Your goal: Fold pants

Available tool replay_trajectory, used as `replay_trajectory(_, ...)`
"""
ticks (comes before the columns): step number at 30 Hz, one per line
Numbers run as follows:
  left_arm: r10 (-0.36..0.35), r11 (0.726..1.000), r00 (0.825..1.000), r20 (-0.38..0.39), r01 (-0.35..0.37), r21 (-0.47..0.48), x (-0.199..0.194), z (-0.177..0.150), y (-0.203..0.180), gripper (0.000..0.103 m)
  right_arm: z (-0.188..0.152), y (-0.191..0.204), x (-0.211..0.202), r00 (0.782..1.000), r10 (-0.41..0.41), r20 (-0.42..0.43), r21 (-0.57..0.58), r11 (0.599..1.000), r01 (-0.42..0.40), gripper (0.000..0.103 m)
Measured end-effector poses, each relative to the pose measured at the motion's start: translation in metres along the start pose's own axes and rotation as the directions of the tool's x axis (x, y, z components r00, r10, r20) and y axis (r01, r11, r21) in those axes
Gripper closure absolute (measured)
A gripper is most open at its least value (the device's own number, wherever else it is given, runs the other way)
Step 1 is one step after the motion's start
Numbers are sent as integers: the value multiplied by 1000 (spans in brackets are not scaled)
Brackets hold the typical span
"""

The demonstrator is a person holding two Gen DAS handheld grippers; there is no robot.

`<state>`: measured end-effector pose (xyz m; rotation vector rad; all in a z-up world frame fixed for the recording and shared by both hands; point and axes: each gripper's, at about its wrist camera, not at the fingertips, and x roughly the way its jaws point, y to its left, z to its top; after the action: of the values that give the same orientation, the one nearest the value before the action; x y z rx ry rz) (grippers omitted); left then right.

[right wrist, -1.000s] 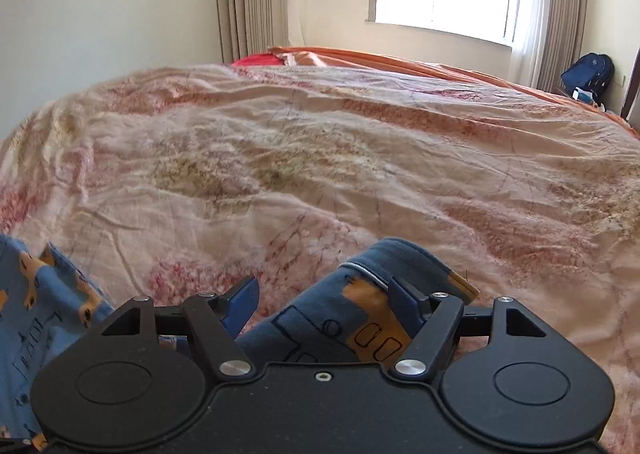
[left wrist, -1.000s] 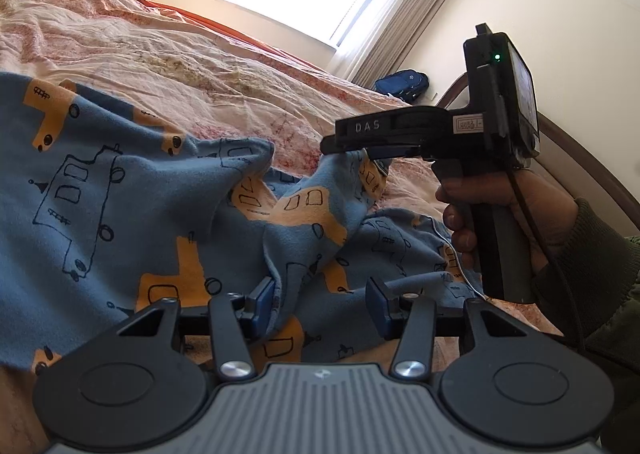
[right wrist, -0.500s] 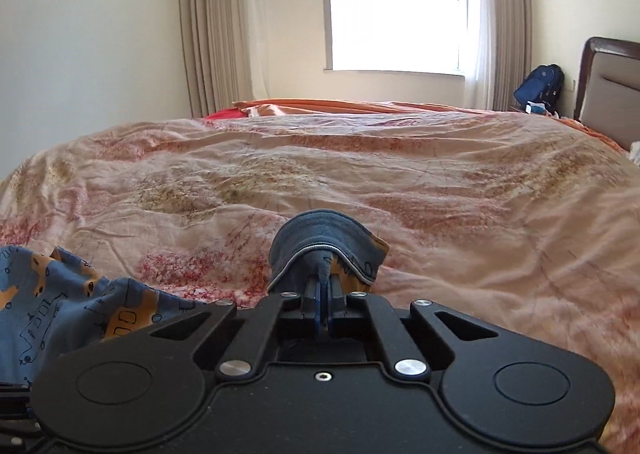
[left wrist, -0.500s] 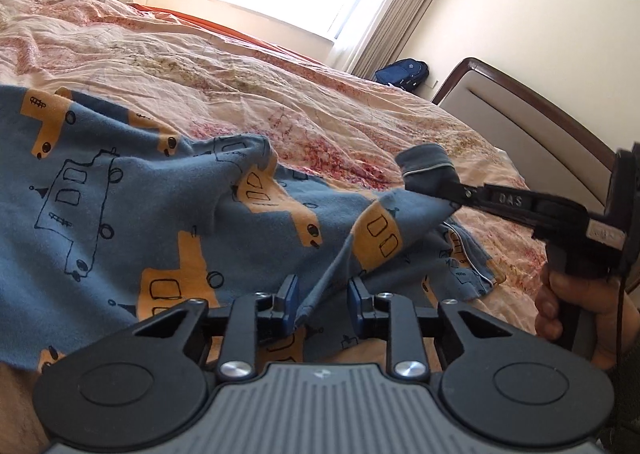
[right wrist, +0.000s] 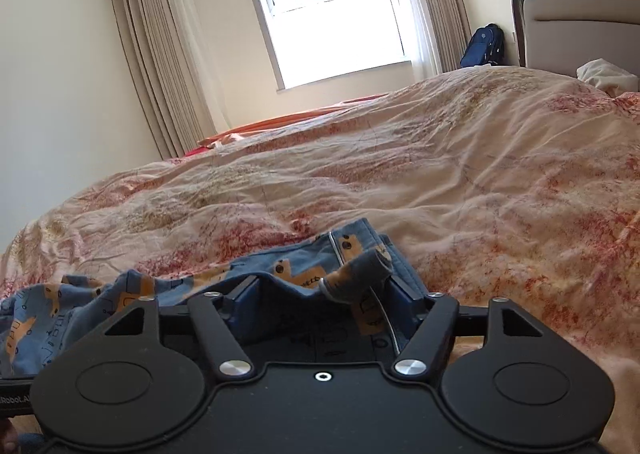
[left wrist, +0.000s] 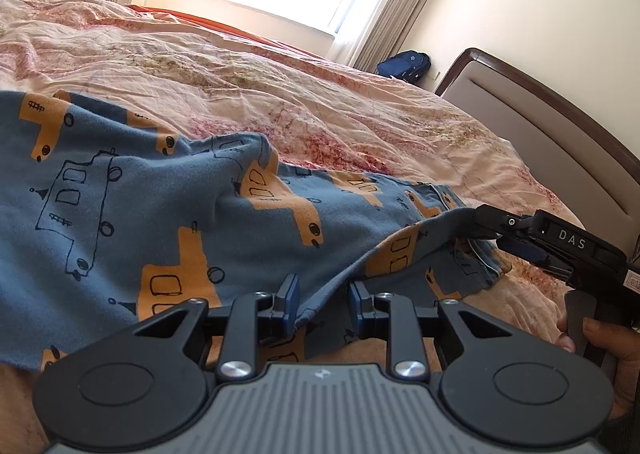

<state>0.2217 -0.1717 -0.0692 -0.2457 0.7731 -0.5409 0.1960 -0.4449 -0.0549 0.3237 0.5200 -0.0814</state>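
- The pants (left wrist: 132,213), blue with orange vehicle prints, lie spread on the quilted bed cover (left wrist: 320,93), filling the left wrist view from nine o'clock across to four o'clock; one pair, counted.
- The step in hand looks like the end of a first fold or straightening pull: one end of the cloth has been carried out toward the headboard (left wrist: 560,125) side and is being let go there.
- Right gripper (right wrist: 326,296): its jaws have just been opening and now stand spread, with a bunched hem of the pants lying loose between them, not pinched.
- Left gripper (left wrist: 323,300): jaws partly closed with a ridge of cloth running up between them; the left pad touches the cloth, yet I cannot tell whether the two truly pinch it.
- Next move, as I judge it: draw the right gripper clear, smooth the released end, then take a fresh edge for the next fold.
- Counted: two grippers, one hand (left wrist: 608,358) visible at four o'clock, one blue backpack (left wrist: 404,62) at one o'clock by the curtains, one window.
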Motion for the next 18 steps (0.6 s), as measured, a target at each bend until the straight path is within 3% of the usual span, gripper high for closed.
replay_trajectory(8, -4, 1000, 1000, -1, 4, 1, -1, 0, 0, 74, -19, -20, -9, 998, 68, 2, 223, 973, -66, 25)
replay_trajectory(11, -12, 1000, 1000, 0, 12, -3, -1, 0, 1, 71, -16, -36, -3, 998, 61, 14, 316, 947, -62, 30)
replay_trajectory(12, -16, 1000, 1000, 2, 16, -4, -2, -1, 1, 68, -14, -41, -1, 998, 58, 17, 344, 937, -60, 37)
replay_trajectory(14, -20, 1000, 1000, 8, 20, -4, -4, -1, 1, 63, -10, -48, 3, 999, 43, 13, 374, 926, -44, 72)
replay_trajectory(15, -26, 1000, 1000, 11, 26, -4, -5, -2, 1, 61, -8, -50, 3, 1000, 20, 9, 375, 927, -22, 95)
replay_trajectory(18, -39, 999, 999, 11, 39, -5, -5, -2, 1, 49, -11, -54, -7, 999, -21, 38, 351, 936, 7, 96)
